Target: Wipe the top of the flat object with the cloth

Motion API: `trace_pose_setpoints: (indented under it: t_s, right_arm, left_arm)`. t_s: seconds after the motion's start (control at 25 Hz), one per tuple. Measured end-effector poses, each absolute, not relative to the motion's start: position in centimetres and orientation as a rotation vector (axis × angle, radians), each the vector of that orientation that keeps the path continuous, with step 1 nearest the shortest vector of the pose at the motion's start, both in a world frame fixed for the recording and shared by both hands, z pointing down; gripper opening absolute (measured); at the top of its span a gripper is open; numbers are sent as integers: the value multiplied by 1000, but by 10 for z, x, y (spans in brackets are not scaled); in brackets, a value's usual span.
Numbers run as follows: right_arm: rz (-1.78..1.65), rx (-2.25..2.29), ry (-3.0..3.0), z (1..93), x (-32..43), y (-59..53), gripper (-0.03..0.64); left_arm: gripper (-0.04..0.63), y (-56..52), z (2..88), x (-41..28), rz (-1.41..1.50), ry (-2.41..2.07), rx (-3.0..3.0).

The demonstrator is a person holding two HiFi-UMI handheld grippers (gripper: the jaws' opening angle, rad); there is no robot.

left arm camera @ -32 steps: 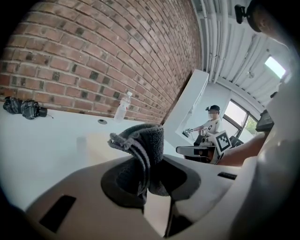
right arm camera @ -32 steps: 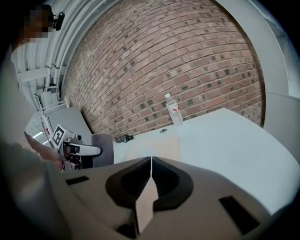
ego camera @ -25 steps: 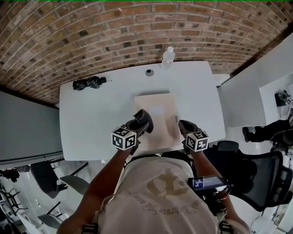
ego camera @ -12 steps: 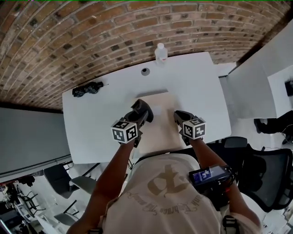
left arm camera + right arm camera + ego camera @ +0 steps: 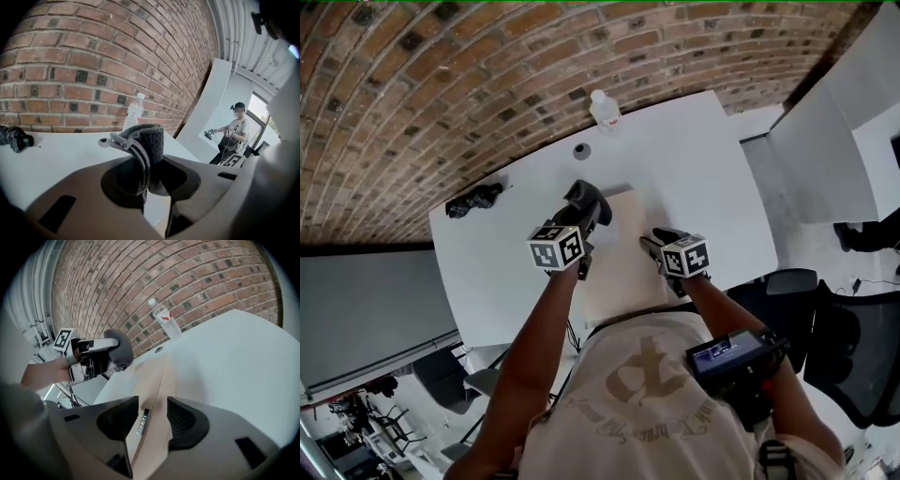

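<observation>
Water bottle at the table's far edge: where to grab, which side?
Take the bottle around its mid-body, jaws level, coming from the person's side of the table. It stands upright and round at the far edge by the brick wall, so approach from behind looks blocked.

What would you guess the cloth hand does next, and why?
Probably lower the left hand-held gripper so its cloth meets the tan board: the cloth is clamped close by, and the right hand-held gripper's jaws are opening around the board's edge.
</observation>
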State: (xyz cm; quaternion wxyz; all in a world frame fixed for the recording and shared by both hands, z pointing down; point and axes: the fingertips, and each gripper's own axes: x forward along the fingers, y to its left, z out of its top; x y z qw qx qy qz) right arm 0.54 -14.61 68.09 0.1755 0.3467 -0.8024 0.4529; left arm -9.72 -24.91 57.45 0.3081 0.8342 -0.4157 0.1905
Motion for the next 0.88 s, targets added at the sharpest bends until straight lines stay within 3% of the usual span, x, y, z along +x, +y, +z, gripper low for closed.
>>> trace_pose_setpoints:
  t_s: [0.88]
  right_arm:
    - [1369, 852, -2314, 685, -1, -146, 183]
  left_arm:
    - [100, -339, 653, -12, 735, -933, 2130]
